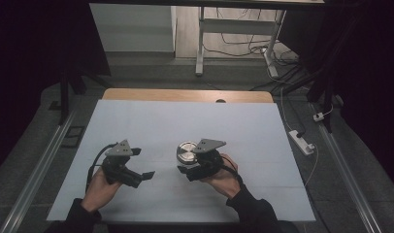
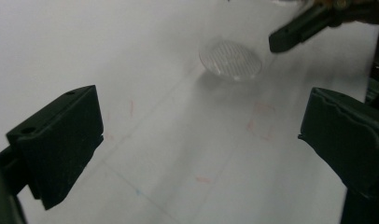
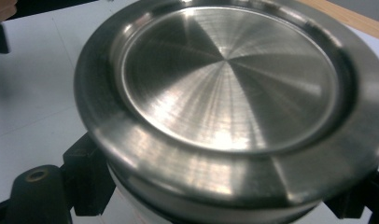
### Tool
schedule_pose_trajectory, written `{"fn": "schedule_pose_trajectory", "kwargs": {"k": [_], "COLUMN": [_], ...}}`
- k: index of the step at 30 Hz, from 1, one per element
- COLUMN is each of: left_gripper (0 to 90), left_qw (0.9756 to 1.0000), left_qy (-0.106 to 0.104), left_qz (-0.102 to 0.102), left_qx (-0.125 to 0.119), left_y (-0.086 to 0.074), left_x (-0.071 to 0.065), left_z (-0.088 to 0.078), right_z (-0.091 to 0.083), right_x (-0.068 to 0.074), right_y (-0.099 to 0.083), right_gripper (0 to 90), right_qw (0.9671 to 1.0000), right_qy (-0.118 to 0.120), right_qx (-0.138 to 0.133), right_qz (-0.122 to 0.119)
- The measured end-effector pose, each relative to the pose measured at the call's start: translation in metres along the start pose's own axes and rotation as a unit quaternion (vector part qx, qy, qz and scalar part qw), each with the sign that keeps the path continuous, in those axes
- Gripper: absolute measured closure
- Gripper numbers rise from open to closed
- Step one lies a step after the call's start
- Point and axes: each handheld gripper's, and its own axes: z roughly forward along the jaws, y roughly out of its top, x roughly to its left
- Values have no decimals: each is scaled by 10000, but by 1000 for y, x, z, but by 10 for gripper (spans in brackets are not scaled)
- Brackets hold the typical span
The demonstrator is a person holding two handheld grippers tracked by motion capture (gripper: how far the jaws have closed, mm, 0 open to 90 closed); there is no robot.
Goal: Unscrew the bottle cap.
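The right tool [image 1: 189, 168] is clamped around a steel lidded container [image 1: 187, 152], gripped low under the rim. The left tool [image 1: 139, 175] is held spread and empty over the worktop [image 1: 151, 116]. That slick metal could easily be dropped if tipped.

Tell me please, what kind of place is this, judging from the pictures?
Probably a lab or workshop set up for recording handling demonstrations, not a home. A wooden table is covered with a plain white sheet, dark curtains hang at the sides, and a power strip and loose cables lie on the floor.
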Motion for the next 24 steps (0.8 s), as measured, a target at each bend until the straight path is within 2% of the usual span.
{"fn": "schedule_pose_trajectory", "kwargs": {"k": [2,7,8,9,11,12,14,15,18,19,20,22,23,24], "left_gripper": [0,0,0,0,0,0,0,0,0,0,0,0,0,0], "left_qw": [10000,9994,9988,9988,9970,9970,9950,9950,9908,9908,9893,9859,9826,9811], "left_qy": [-68,-141,-281,-281,-527,-527,-721,-721,-1065,-1065,-1144,-1305,-1431,-1509], "left_qz": [41,308,388,388,560,560,695,695,835,835,906,1043,1186,1210], "left_qx": [-40,-72,-93,-93,-50,-50,-7,-7,-29,-29,-21,-9,32,52], "left_y": [4,23,30,30,39,39,49,49,62,62,65,70,75,77], "left_x": [0,-1,0,0,1,1,3,3,5,5,5,4,2,0], "left_z": [2,13,18,18,26,26,33,33,39,39,41,45,50,53], "right_z": [-1,-1,-1,-1,-1,-1,-2,-2,-2,-2,-1,0,1,1], "right_x": [0,-1,-2,-2,-3,-3,-2,-2,-1,-1,-1,0,0,1], "right_y": [0,0,-1,-1,-2,-2,-1,-1,-1,-1,-1,-1,-2,-2], "right_gripper": [148,148,148,148,148,148,148,148,148,148,148,148,148,148], "right_qw": [10000,10000,10000,10000,10000,10000,9999,9999,9998,9998,9998,9997,9997,9996], "right_qy": [4,23,29,32,38,38,91,91,165,176,193,217,227,255], "right_qx": [-19,-16,-13,-16,-8,-8,-16,-16,-26,-21,-26,-1,13,22], "right_qz": [2,3,-29,-37,-38,-38,-45,-45,-46,-58,-80,-84,-96,-107]}}
